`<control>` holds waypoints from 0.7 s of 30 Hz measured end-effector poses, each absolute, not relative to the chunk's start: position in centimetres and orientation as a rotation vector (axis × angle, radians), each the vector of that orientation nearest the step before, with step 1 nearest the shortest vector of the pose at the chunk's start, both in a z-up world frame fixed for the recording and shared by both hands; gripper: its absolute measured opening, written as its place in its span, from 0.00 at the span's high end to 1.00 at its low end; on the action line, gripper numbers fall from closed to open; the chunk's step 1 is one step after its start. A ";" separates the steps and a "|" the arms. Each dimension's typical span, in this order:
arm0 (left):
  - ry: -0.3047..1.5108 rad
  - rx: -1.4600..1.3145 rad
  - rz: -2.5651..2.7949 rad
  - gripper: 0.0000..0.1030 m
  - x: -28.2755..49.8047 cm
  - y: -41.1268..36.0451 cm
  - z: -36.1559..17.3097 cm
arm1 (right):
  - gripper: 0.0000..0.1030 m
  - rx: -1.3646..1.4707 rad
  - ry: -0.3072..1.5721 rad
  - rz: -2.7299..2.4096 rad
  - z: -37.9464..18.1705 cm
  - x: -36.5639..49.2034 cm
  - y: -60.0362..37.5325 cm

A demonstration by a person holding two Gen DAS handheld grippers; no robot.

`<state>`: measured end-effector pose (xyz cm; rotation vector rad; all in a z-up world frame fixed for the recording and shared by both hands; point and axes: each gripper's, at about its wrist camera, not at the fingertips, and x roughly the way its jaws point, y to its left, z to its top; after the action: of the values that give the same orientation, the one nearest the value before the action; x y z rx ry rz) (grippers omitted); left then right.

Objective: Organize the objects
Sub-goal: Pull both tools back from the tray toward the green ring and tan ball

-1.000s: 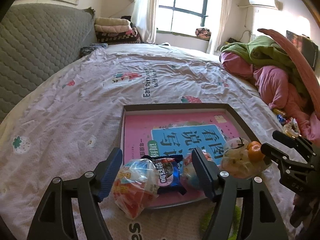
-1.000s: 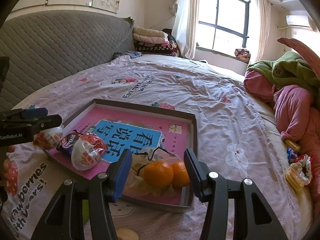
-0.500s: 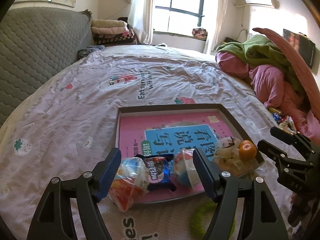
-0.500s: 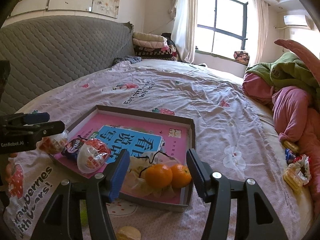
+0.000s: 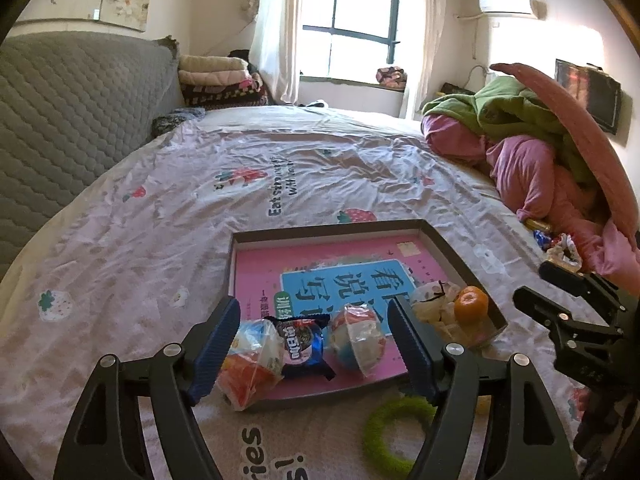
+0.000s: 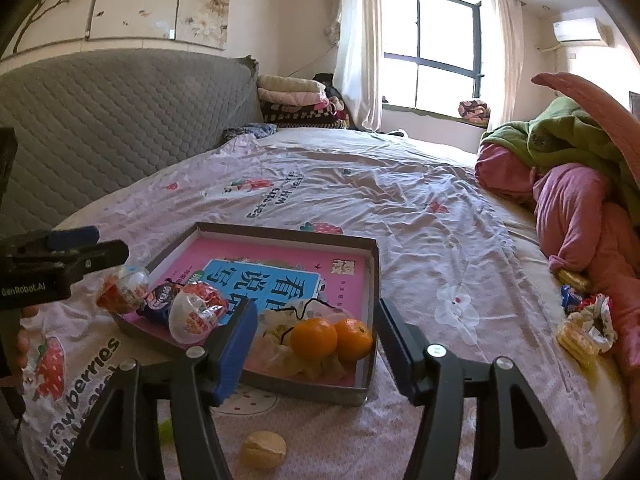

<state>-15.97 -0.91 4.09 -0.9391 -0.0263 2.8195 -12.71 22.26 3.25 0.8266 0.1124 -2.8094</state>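
Bedsheet (image 6: 400, 200) bears tray (image 6: 372, 280); both grippers' fingers (image 6: 236, 344) opening, seemingly empty.

Home bedroom: bed (image 5: 320, 184) with strawberry-print sheet, grey quilted headboard (image 6: 120, 120), folded blankets (image 5: 218, 80) stacked by curtained window (image 6: 432, 48), wall AC (image 5: 506, 4), TV (image 5: 600, 96), rumpled clothes pile (image 6: 568, 184).

Bed (image 5: 168, 240) is covered with a strawberry-print sheet (image 6: 420, 216). Shallow grey tray (image 6: 374, 276) is set on it, lower centre of frame. Green ring (image 5: 394, 432) and a pale round fruit (image 6: 264, 449) are seen on the sheet just below the tray. Pink and green bedding (image 5: 532, 152) is piled at right; snack wrappers (image 6: 584, 320) are scattered beside it.
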 end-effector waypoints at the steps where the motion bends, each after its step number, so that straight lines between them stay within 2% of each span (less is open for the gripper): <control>1: -0.030 -0.945 2.822 0.24 -15.8 -0.9 4.1 | 0.36 0.828 0.105 -2.809 3.3 -12.6 22.4; 15: -0.012 -1.005 2.845 0.23 -13.3 -0.4 3.0 | 0.35 0.816 0.068 -2.803 4.2 -11.1 22.4; 21: -0.031 -1.032 2.868 0.23 -12.5 -0.6 2.6 | 0.31 0.820 0.063 -2.797 4.1 -9.7 22.4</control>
<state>-12.53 -0.60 2.56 -1.0320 -0.0314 2.8684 -9.72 22.42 4.06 0.8200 0.0626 -2.7968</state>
